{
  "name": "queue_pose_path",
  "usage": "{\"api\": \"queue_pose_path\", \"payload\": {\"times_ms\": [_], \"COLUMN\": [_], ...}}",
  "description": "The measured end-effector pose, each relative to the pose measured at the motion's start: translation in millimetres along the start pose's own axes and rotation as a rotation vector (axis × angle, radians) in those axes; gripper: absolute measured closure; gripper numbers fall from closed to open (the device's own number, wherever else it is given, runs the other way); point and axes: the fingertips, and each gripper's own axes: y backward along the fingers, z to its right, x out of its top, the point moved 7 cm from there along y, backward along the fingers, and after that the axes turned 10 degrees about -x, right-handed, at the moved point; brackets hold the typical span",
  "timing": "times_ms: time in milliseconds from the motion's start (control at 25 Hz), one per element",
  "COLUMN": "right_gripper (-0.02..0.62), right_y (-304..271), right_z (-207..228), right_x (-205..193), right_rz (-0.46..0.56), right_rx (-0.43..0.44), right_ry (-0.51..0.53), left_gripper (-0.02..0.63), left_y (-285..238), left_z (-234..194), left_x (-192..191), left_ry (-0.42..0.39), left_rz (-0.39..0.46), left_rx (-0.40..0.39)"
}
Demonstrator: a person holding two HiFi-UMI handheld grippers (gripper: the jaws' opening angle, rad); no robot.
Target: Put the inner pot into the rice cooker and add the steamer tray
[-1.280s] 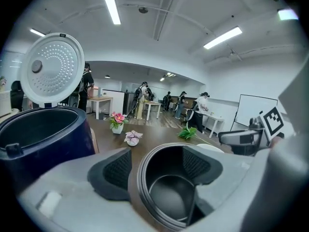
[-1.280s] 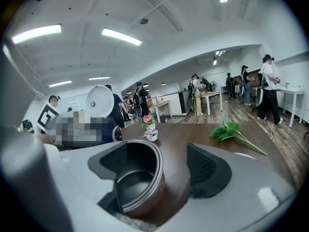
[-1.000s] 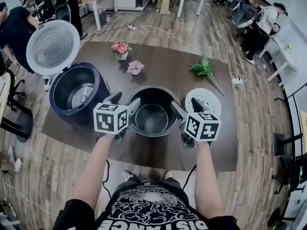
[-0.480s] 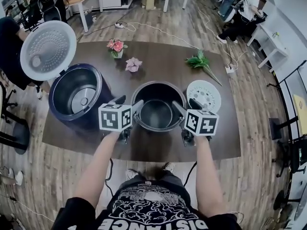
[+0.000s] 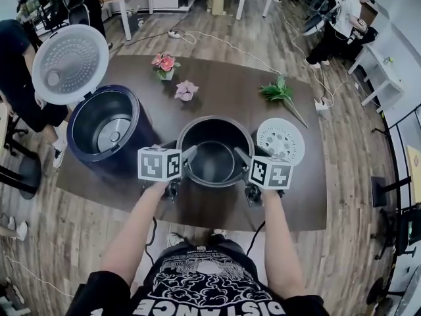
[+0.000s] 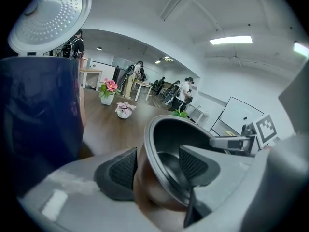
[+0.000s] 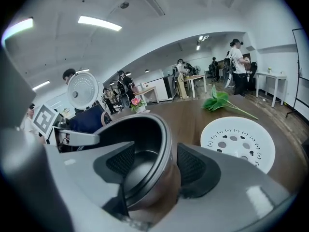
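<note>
Dark worktop (image 5: 223, 78); left claw (image 6: 155, 167) and right claw (image 7: 155, 163) clench the inner pot (image 5: 215, 160) rim. Lift pending; next, carry it level into the rice cooker (image 5: 77, 131).

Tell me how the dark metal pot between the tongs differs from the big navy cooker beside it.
The dark metal inner pot is thin-walled with a flared rim; the navy-blue rice cooker is bulkier and thick-walled. The left tongs and right tongs clamp the pot's rim on opposite sides; the cooker stands untouched, its white lid raised. Both are round, open-topped and empty.
</note>
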Motion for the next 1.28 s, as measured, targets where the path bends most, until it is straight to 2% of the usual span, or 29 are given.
{"api": "queue_pose_path", "payload": {"times_ms": [440,920,1280], "right_gripper": [0.440,0.462,0.482], "right_y": [-12.9,-13.6,-4.4], "right_z": [1.3,-5.6,-21.3], "right_x": [-7.0,-1.0,32.2], "right_rz": [-0.034,-0.021,0.080], "right_rx": [-0.012,-0.035,0.013], "right_ry": [-0.016,0.080,0.120], "left_gripper": [0.408,0.488,0.502], "left_y": [0.7,8.7,32.6], "left_z": [-2.4,-0.7,4.6], "left_x": [-11.2,-8.7,10.0], "left_ry": [0.089,0.086,0.075], "left_rz": [0.013,0.063,0.180], "left_rx": [0.037,0.128,0.166]}}
